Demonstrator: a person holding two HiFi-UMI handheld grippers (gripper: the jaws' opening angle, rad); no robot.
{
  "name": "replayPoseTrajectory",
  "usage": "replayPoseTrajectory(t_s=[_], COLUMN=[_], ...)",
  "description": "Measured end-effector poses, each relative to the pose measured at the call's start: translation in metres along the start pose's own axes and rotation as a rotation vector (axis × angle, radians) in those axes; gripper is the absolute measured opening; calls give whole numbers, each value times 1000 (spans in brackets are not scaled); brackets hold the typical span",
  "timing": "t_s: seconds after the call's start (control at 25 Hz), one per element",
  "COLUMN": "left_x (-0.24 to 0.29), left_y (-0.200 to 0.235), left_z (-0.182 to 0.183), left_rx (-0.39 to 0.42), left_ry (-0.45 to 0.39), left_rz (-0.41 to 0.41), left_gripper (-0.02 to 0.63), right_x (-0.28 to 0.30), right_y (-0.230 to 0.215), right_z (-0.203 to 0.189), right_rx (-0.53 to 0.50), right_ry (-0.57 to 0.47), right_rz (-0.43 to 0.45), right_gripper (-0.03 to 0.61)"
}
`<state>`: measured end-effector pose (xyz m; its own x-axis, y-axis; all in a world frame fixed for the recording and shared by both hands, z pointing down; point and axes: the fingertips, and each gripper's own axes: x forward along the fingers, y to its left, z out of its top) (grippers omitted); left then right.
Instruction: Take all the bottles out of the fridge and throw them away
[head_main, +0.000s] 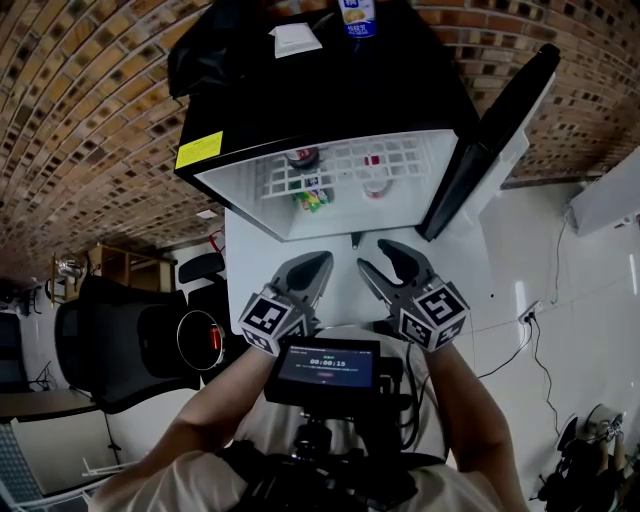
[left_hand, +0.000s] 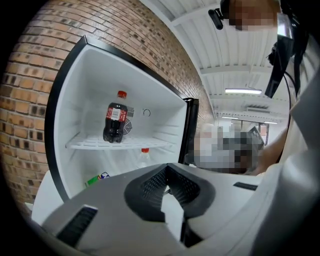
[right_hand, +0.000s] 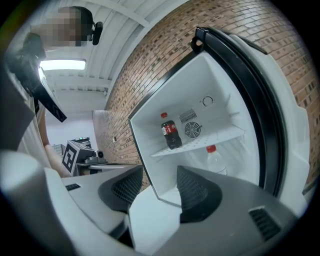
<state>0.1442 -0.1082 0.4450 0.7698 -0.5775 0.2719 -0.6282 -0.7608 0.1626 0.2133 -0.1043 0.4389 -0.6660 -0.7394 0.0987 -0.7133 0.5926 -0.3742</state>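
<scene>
fridge (head_main: 245, 195): door open, upper centre of head view. cola bottle (left_hand: 115, 123): upright on the upper shelf. clear red-capped bottle (left_hand: 144, 158): below it. left gripper (head_main: 320, 260): jaws together, empty. right gripper (head_main: 375, 255): jaws apart, empty. advice: lead with the right gripper and straddle the cola bottle's body, clear of the shelf.

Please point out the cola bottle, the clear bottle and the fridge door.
cola bottle (left_hand: 114, 125): left gripper view, body under label
clear bottle (right_hand: 215, 162): right gripper view, body below cap
fridge door (head_main: 495, 135): head view, black face

Cola bottle (left_hand: 115, 122) upright on shelf (left_hand: 150, 145); clear red-capped bottle (left_hand: 144, 158) below; green bottle (left_hand: 93, 180) lying.
</scene>
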Motion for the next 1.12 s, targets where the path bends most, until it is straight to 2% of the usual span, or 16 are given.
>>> replayPoseTrajectory(t_s=[0.12, 0.28, 0.36, 0.48, 0.6, 0.72, 0.88, 1.12], left_x=[2, 6, 9, 16, 26, 40, 56, 85], left_y=[3, 19, 31, 62, 89, 110, 130, 155], left_z=[0, 13, 26, 49, 82, 104, 111, 111], left_rx=[4, 49, 62, 89, 109, 105, 83, 108], left_ry=[-3, -26, -35, -64, -100, -98, -88, -54], left_rz=[23, 99, 153, 250, 325, 375, 424, 475], left_gripper=[5, 36, 166, 261, 289, 327, 344, 382], right_x=[-1, 1, 1, 0, -3, -7, -10, -13], right_y=[-4, -7, -9, -14, -19, -24, -28, -36], right_z=[-2, -6, -7, -4, -3, -2, 1, -2], right_rx=[7, 20, 24, 27, 28, 38, 43, 58], right_ry=[0, -2, -5, -13, -19, -25, -31, -27], right_rz=[2, 7, 10, 12, 14, 9, 12, 14], right_gripper=[198, 198, 198, 198, 198, 198, 198, 198])
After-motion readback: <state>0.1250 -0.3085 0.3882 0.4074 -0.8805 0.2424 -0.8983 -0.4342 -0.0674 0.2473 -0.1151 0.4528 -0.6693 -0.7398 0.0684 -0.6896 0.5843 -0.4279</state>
